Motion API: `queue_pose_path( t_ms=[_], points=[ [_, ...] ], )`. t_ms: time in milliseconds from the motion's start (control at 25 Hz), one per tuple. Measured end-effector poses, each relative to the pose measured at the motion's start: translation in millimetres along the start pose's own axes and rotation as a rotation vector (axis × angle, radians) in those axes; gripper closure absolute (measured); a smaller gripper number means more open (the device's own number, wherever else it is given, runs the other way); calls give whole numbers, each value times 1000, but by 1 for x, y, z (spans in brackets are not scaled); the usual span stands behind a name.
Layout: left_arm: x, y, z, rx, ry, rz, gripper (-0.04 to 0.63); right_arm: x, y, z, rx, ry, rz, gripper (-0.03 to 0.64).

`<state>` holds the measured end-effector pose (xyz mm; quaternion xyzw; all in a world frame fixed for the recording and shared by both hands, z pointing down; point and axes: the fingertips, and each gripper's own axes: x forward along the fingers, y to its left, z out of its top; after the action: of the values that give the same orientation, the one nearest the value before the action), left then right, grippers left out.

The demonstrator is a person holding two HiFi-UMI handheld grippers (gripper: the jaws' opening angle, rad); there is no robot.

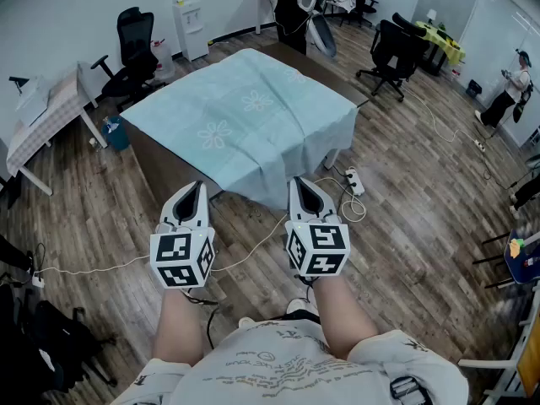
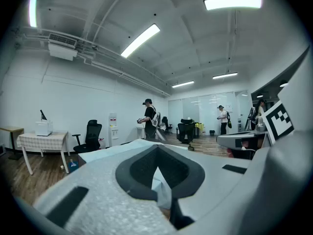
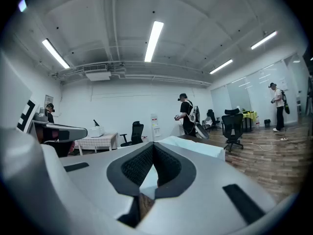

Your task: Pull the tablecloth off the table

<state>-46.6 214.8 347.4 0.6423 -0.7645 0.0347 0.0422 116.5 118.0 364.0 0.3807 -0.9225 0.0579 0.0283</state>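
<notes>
A light blue tablecloth [image 1: 245, 116] with pale flower prints lies flat over the brown table [image 1: 162, 169], and its near corner hangs down toward me. My left gripper [image 1: 192, 189] is shut just left of that hanging corner. My right gripper [image 1: 301, 182] is shut at the corner's right edge. I see no cloth pinched in either pair of jaws. In the left gripper view the shut left gripper [image 2: 156, 147] points at the tablecloth [image 2: 100, 153], and a strip of cloth shows through the gap behind the tips. The right gripper view shows the shut right gripper [image 3: 153, 145] in front of the tablecloth [image 3: 195, 147].
A power strip [image 1: 353, 181] and cables lie on the wood floor right of the table. Black office chairs [image 1: 135, 49] [image 1: 396, 51] stand at the back left and back right. A side table [image 1: 51, 116] and a blue bin [image 1: 114, 132] are at the left. One person [image 1: 291, 2] stands behind the table.
</notes>
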Motion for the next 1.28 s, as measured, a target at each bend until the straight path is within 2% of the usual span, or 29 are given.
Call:
queue_pose_path(
  t_ms=[120, 280, 480, 960, 1280],
  points=[
    [-19, 7, -2, -21, 12, -10, 583, -13, 21, 0, -9, 8, -1, 606],
    [-31, 16, -1, -5, 15, -16, 583, -20, 37, 4, -6, -2, -16, 606],
    [-37, 23, 4, -35, 2, -33, 583, -24, 51, 6, 5, -17, -10, 604],
    [-53, 41, -4, -16, 16, -74, 583, -29, 82, 3, 16, -12, -52, 604],
    [-52, 52, -5, -39, 1, -84, 583, -22, 88, 6, -15, -10, -68, 604]
  ],
)
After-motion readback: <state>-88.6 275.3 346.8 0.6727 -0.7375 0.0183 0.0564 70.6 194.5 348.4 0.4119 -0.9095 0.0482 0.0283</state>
